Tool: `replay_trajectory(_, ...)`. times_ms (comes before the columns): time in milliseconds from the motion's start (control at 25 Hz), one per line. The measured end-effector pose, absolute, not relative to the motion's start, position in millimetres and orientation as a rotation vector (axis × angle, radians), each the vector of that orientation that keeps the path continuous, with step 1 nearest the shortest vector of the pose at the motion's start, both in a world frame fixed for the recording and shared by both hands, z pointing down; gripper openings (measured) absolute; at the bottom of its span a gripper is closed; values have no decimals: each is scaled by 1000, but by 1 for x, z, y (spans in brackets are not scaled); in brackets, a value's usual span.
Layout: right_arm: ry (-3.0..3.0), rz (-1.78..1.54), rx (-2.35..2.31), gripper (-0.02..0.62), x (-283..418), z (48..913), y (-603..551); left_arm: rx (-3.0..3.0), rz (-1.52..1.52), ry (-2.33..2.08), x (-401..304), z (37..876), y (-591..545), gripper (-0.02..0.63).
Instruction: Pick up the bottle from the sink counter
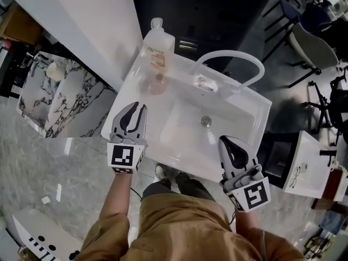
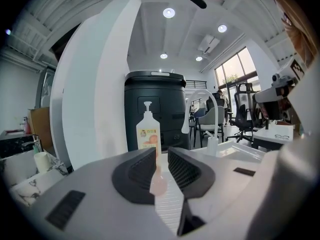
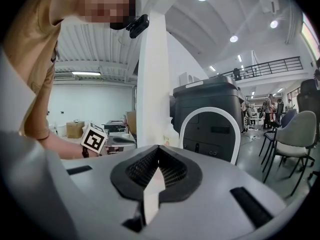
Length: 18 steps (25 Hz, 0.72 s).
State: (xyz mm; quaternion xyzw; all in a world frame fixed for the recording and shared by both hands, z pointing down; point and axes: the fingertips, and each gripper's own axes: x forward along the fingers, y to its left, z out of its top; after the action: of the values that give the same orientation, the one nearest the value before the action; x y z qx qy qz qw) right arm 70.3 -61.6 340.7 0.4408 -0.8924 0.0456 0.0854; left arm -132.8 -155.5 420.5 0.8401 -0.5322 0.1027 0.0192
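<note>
A clear pump bottle [image 1: 157, 48] with an orange label stands upright at the far left corner of the white sink counter [image 1: 136, 86]. My left gripper [image 1: 136, 107] hovers over the counter's near left part, pointing at the bottle but well short of it. In the left gripper view the bottle [image 2: 148, 131] stands straight ahead beyond the left gripper [image 2: 161, 154], whose jaws are a narrow gap apart with nothing between them. My right gripper [image 1: 227, 141] hangs over the sink's front right edge, its jaws pressed together [image 3: 158, 149] and empty.
A white arched faucet [image 1: 228, 64] rises behind the basin, with its drain [image 1: 205, 121] in the middle. A white column [image 1: 98, 26] stands just left of the bottle, and a dark barrel [image 2: 155, 109] behind it. A marble cabinet [image 1: 60, 97] is at left, chairs [image 1: 315, 42] at right.
</note>
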Motion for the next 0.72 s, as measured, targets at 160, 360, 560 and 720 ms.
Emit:
replay_trajectory(160, -2656, 154, 1309, 3, 70, 347, -67, 2609, 329, -1645, -130, 426, -166, 64)
replay_trajectory(360, -2657, 174, 1297, 3, 69, 353, -72, 2603, 363, -1631, -126, 437, -174, 78)
replay_trajectory(560, -2662, 184, 1285, 3, 69, 358, -80, 2595, 381, -1620, -123, 446, -185, 91)
replay_trajectory(720, -2658, 195, 1280, 3, 72, 364, -84, 2603, 399, -1614, -118, 453, -193, 98)
